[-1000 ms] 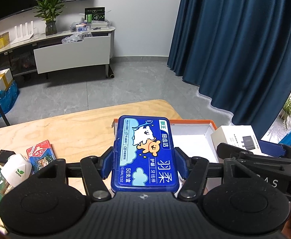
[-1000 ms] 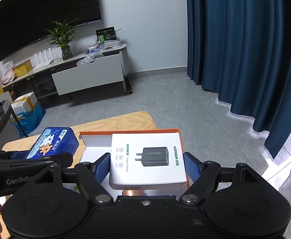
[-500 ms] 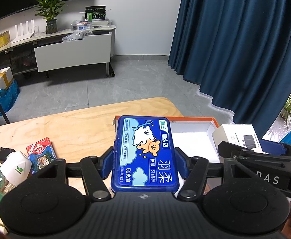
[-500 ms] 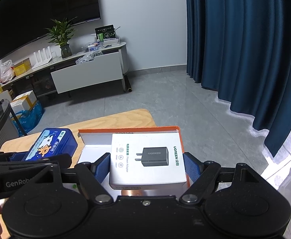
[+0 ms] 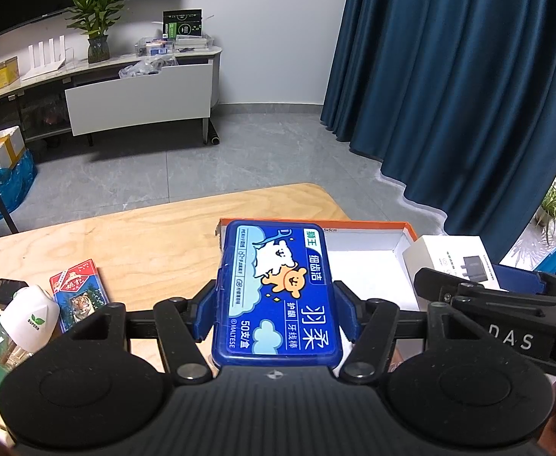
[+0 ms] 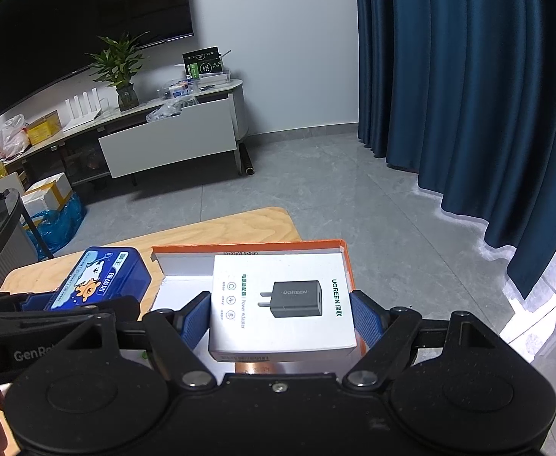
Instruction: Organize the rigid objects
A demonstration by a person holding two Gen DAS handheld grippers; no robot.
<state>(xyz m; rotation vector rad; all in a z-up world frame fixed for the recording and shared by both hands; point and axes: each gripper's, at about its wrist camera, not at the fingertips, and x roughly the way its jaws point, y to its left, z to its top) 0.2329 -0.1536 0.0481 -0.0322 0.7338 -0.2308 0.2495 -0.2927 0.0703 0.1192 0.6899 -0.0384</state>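
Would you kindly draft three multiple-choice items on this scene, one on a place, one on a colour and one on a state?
1. Where does the red card pack lie?
A. on the wooden table, left of the left gripper
B. inside the orange-rimmed box
C. on the floor

2. What colour is the rim of the open box?
A. green
B. orange
C. black

3. What is the state of the right gripper?
A. open and empty
B. shut on the blue floss case
C. shut on the white adapter box

Answers:
1. A: the pack rests flat on the wooden table, left of the left gripper.
2. B: an orange edge runs round the box's white inside.
3. C: its blue pads press both sides of the white adapter box; the blue floss case is in the left gripper.
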